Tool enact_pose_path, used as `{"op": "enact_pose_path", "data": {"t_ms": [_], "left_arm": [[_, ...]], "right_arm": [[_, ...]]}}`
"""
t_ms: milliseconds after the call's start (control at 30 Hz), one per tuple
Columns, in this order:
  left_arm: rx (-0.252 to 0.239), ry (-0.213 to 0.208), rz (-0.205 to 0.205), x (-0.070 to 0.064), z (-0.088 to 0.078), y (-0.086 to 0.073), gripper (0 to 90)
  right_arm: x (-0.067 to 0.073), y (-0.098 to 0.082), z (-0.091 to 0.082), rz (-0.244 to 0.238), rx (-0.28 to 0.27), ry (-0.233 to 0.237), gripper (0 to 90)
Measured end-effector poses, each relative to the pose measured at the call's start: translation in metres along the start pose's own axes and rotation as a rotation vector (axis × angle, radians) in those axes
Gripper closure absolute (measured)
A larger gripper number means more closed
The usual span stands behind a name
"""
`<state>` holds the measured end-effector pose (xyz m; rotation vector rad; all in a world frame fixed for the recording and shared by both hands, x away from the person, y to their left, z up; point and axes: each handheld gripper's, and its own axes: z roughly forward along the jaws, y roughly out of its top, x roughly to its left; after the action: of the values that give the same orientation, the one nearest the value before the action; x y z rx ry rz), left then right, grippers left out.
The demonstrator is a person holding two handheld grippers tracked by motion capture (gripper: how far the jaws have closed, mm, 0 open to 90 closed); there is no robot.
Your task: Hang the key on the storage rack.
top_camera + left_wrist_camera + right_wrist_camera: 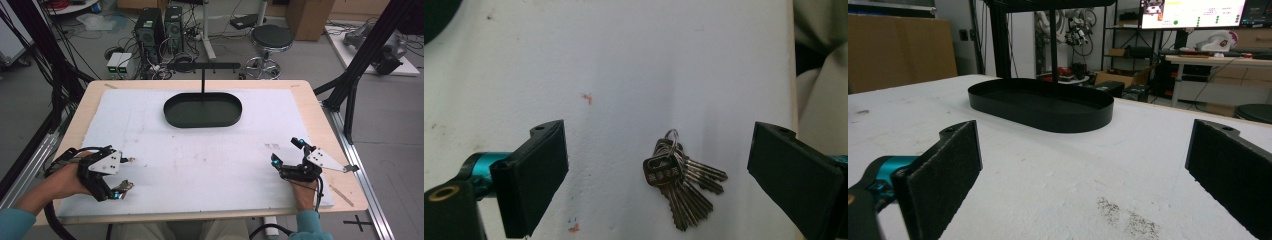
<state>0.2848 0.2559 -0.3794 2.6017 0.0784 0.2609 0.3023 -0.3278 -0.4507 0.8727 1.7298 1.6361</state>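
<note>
Keys (679, 175) on a ring are seen in the left gripper view, lying flat on the white mat (210, 165) between the wide-open jaws of the left gripper (659, 170); no pad is touching them. The bunch is placed near the mat's front edge, well apart from the black oval tray (203, 110), which serves as landmark. In the high view the left gripper (122, 175) is found far to the near left of the tray, and the keys cannot be made out there. The right gripper (287, 152) is held to the near right of the tray, its jaws spread with nothing between them. Bare mat is left open between both grippers and the tray. A thin black post (202, 80) topped by a crossbar rises from the tray. Beyond the tray, past the table's far edge, a stool (271, 42) and computer towers (160, 30) stand on the floor. A dark smudge (1128, 217) marks the mat before the right gripper.
</note>
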Motion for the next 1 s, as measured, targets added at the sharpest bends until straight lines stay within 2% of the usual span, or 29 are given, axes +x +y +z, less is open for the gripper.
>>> {"op": "enact_pose_path", "data": {"t_ms": [67,100,200,467,600,667,700,833,900,933,1000], "left_arm": [[0.011,-0.004,0.007,0.0,0.002,0.0,10.1],[0.029,-0.015,0.025,0.0,0.005,0.002,10.2],[0.04,-0.033,0.028,0.001,0.009,0.003,10.8],[0.071,-0.061,0.021,0.002,0.012,0.004,19.3],[0.109,-0.072,0.023,0.001,0.016,0.006,21.9],[0.113,-0.074,0.022,0.001,0.016,0.006,25.5],[0.13,-0.082,0.017,0.001,0.018,0.007,27.3],[0.156,-0.078,0.012,0.001,0.02,0.008,29.7],[0.185,-0.081,0.002,0.0,0.023,0.01,32.3],[0.202,-0.083,0.01,0.001,0.023,0.011,33.8],[0.204,-0.083,0.003,0.0,0.025,0.011,35.5]], "right_arm": [[0.0,0.0,0.0,-0.001,0.0,-0.001,0.7],[0.0,0.0,0.0,-0.002,0.0,-0.002,0.7],[0.0,0.0,0.0,-0.004,-0.001,-0.002,0.7],[0.0,0.0,0.0,-0.002,0.001,-0.003,0.7],[0.0,0.0,0.0,-0.002,0.001,-0.003,0.7],[0.0,0.0,0.0,-0.004,0.0,-0.002,0.7],[0.0,0.0,0.0,-0.004,-0.001,-0.002,0.7],[0.0,0.0,0.0,-0.004,0.0,0.0,0.7],[0.0,0.0,0.0,-0.001,-0.001,-0.001,0.7],[0.0,0.0,0.0,0.0,0.0,-0.001,0.7],[0.0,0.0,0.0,-0.001,0.0,0.0,0.7]]}}
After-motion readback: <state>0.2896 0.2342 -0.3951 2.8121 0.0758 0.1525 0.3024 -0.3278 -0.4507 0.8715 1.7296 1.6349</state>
